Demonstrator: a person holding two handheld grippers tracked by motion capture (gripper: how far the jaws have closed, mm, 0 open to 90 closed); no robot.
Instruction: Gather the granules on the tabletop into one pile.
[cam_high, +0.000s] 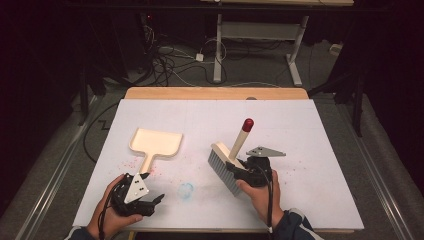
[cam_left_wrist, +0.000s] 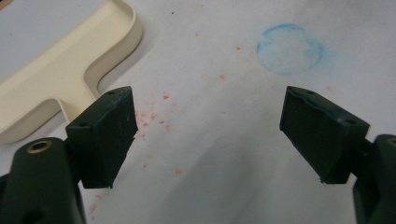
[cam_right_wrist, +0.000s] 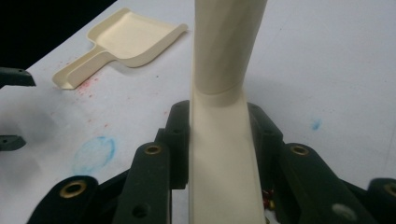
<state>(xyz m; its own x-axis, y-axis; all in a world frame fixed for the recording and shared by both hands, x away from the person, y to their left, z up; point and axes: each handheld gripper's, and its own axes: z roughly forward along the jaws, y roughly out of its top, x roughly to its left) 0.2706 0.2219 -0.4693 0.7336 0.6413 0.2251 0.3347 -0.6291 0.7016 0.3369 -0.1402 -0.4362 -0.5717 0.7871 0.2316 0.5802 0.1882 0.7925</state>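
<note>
A cream dustpan (cam_high: 156, 142) lies flat on the left of the white table (cam_high: 300, 130), its handle pointing toward me. My left gripper (cam_high: 154, 186) hovers just short of that handle, jaws open with nothing between them. In the left gripper view the dustpan (cam_left_wrist: 56, 70) sits at upper left beyond my left gripper (cam_left_wrist: 210, 107). My right gripper (cam_high: 235, 165) is shut on the cream handle of a brush (cam_high: 240, 140) with a red tip and grey bristles (cam_high: 222, 171). The brush handle (cam_right_wrist: 224, 93) stands clamped in the right gripper (cam_right_wrist: 222, 126), with the dustpan (cam_right_wrist: 126, 39) beyond.
Red crumbs (cam_high: 134, 162) are scattered around the dustpan handle, also seen as red specks (cam_left_wrist: 159, 116). A blue smudged ring (cam_high: 186, 190) marks the table between the hands, and the same ring (cam_left_wrist: 289, 49) lies ahead of the left jaws. Cables and a desk frame lie beyond the far edge.
</note>
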